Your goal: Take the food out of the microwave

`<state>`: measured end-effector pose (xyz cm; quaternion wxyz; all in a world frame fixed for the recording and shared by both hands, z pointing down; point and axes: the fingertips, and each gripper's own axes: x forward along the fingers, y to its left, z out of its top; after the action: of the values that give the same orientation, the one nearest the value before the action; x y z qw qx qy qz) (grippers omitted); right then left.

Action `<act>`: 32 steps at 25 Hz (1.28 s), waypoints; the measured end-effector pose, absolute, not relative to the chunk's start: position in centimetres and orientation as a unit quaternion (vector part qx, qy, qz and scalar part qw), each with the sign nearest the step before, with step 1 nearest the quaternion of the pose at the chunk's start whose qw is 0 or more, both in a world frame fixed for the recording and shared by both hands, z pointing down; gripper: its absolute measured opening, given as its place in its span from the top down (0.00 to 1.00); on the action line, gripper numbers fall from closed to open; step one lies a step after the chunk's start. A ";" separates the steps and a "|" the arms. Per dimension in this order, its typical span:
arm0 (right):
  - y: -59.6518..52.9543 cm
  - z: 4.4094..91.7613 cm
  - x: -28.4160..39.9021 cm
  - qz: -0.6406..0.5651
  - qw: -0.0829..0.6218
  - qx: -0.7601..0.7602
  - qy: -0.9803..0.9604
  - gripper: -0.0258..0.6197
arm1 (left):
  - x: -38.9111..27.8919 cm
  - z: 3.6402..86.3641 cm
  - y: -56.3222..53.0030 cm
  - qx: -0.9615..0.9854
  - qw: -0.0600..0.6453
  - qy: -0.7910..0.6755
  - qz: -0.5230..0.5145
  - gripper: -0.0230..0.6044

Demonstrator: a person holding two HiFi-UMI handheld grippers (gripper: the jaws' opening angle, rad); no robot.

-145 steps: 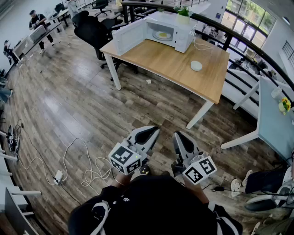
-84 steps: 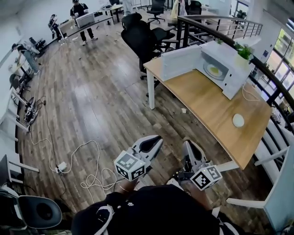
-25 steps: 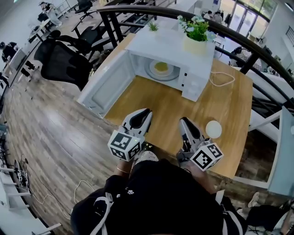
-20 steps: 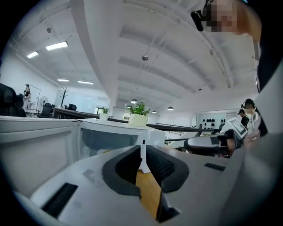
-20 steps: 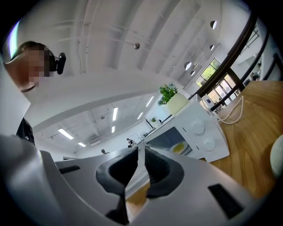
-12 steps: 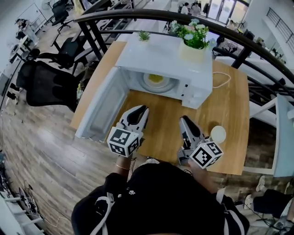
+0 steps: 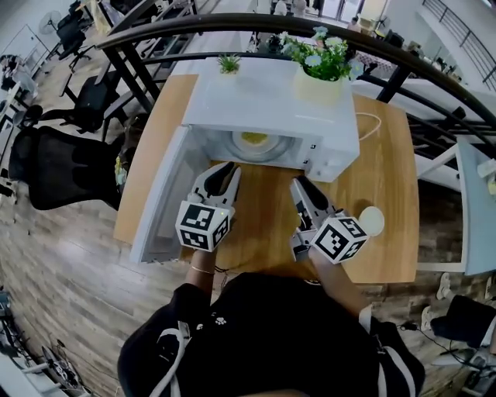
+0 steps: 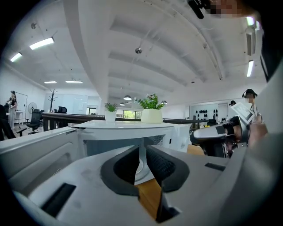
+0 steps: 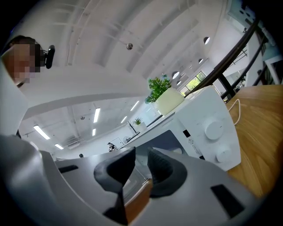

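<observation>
Food [image 7: 254, 138], a yellow piece on a pale round plate [image 7: 239, 146], sits deep inside the open microwave [image 7: 256, 93], and neither gripper touches it. The left gripper [image 7: 224, 170] hovers above the wooden table [image 7: 387, 178] just in front of the oven's mouth. In the left gripper view its dark padded jaws stand a narrow way apart, clamped on nothing [image 8: 141, 162], and the table's wood and the pale inside of the cavity show through the slit. The right gripper [image 7: 299, 185] is held just beside it at about the same reach, pointing at the front right corner of the oven. In the right gripper view its jaws [image 9: 140, 167] are likewise slightly parted and hold nothing, and past them stands the control panel with two round knobs [image 9: 216, 130]. The microwave door [image 7: 159, 209] is swung fully out to the left, lying alongside the left gripper. On top of the oven stand a leafy plant in a cream pot [image 7: 318, 84] at the right and a small green plant [image 7: 228, 63] at the back left. A small white round object [image 7: 372, 221] lies on the table near the right gripper's marker cube, and a pale cord [image 7: 372, 122] loops behind the oven's right side. A dark railing [image 7: 194, 23] curves behind the table, and a black office chair [image 7: 54, 167] stands on the wood floor off to the left.
</observation>
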<state>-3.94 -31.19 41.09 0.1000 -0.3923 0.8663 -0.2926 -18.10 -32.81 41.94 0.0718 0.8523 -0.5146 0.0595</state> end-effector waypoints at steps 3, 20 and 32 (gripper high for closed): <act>-32.5 41.3 -5.1 -0.291 0.092 -0.404 0.862 0.83 | -19.0 42.2 -34.4 0.851 0.074 -0.516 0.062 0.91; -40.4 45.4 -9.3 -0.317 0.052 -0.451 0.833 0.79 | -21.2 49.7 -42.2 0.828 0.177 -0.525 0.085 0.73; -44.5 52.2 -9.7 -0.345 -0.015 -0.501 0.794 0.70 | -21.6 55.0 -45.0 0.798 0.242 -0.538 0.124 0.72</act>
<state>-9.68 -44.52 52.22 -0.0146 -0.5011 0.7936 -0.3449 -21.57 -44.96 55.02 0.2415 0.7980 -0.5381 0.1237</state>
